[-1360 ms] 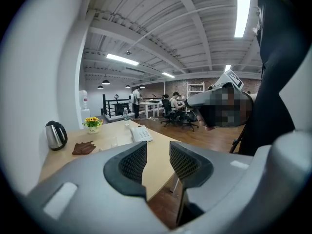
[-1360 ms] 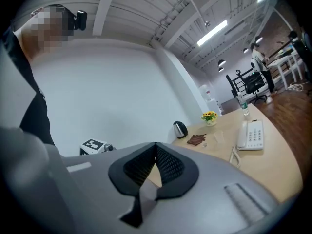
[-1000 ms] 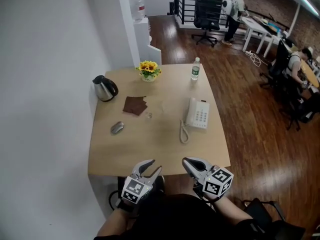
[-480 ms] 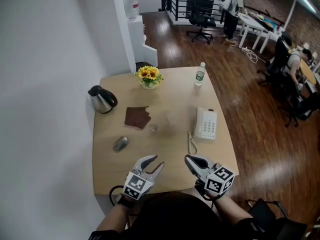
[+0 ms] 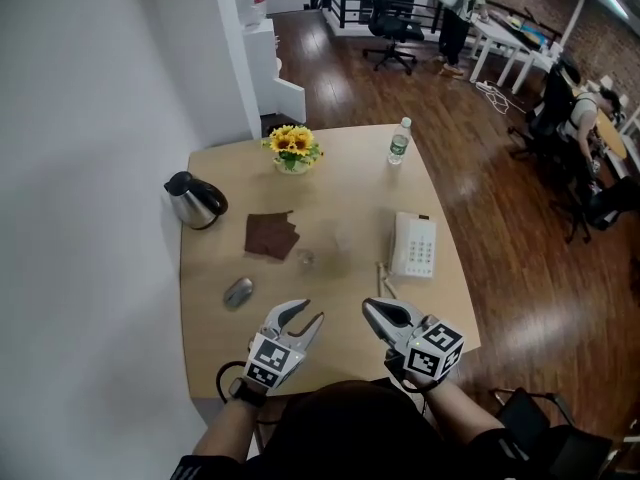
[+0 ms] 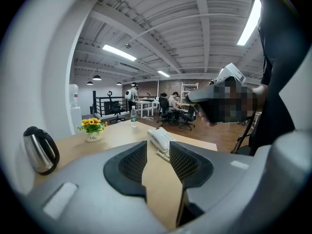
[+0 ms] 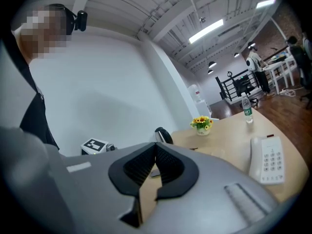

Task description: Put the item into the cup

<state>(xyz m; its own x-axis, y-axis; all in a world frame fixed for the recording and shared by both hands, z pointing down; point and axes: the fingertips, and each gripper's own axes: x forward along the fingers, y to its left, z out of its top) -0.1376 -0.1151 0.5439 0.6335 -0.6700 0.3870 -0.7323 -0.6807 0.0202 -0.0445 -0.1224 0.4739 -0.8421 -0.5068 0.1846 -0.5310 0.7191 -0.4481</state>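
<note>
A small pale item lies mid-table beside a brown cloth; I cannot tell what it is. A faint clear shape to its right may be the cup; it is too dim to be sure. A grey oval object lies nearer the left edge. My left gripper hovers over the near table edge, jaws apart with only bare tabletop between them. My right gripper hangs beside it, its tips meeting, holding nothing.
On the wooden table stand a steel kettle at the left, a sunflower pot and a water bottle at the back, and a white telephone at the right. A white wall runs along the left; people sit at desks far right.
Both grippers have come forward from below the table's near edge to just over it. The head view has shifted with them. Nothing on the table has moved.
</note>
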